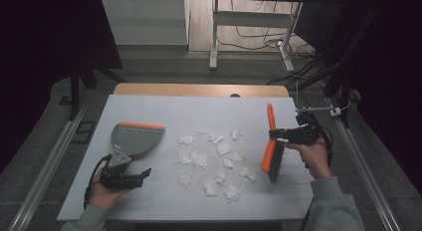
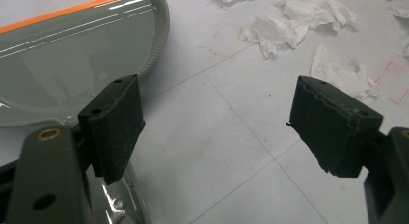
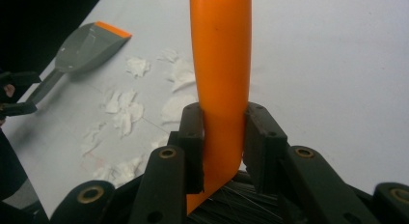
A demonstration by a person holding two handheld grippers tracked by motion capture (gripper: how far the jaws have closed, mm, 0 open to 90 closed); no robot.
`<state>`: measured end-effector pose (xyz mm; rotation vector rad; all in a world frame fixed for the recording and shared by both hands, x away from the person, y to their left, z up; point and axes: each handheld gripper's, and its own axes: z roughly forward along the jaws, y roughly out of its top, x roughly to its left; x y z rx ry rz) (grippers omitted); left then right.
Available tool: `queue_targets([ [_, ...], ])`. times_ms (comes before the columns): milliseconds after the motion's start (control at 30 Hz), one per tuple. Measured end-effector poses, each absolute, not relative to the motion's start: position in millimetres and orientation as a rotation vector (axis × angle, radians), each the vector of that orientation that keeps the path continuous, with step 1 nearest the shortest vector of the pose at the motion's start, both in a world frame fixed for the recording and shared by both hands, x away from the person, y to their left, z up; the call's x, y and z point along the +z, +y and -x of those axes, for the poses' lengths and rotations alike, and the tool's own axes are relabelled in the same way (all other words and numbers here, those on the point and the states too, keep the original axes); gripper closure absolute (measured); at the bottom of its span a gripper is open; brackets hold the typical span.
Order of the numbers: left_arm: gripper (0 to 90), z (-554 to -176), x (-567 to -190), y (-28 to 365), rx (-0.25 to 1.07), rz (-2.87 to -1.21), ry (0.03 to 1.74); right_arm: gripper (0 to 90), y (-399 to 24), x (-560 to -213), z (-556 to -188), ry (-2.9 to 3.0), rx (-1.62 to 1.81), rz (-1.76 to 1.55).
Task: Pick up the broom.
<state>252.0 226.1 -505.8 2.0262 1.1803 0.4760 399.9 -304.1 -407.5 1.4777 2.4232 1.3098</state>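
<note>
Scraps of white tissue [image 1: 215,161] lie scattered across the table [image 1: 149,106], in the stretch between the two hand-held grippers. Right hand-held gripper [image 1: 278,136] is clamped on the orange handle of a brush [image 1: 271,144]; in the right gripper view both black pads press the handle's flanks [image 3: 222,89], with the dark bristles just below the jaws. Seen from the high view, the brush hangs under that gripper with its bristle edge turned toward the table and its handle tip pointing away from the person, just to the right of the nearest scraps.

Left hand-held gripper [image 1: 144,174] stands wide apart with nothing between its pads, as the left gripper view shows bare table in the gap. Just ahead of it and to its left lies a grey dustpan [image 1: 133,138] with an orange lip, its handle running back toward the gripper's body; whether the handle touches the gripper I cannot tell. Tissue pieces [image 2: 308,14] sit ahead of this gripper and to its right, well apart from the dustpan.
</note>
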Motion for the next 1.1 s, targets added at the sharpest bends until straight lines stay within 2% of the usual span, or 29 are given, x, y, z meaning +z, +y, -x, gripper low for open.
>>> queue_targets([
  [633,20.3,-260,-488,189,0.459,-2.029,1.065,71.1,-256,-414,-384,2.316,1.576,-1.356],
  [1100,20.3,-272,-473,131,0.407,-2.049,0.921,71.1,-224,-426,-375,2.242,1.694,-1.287],
])
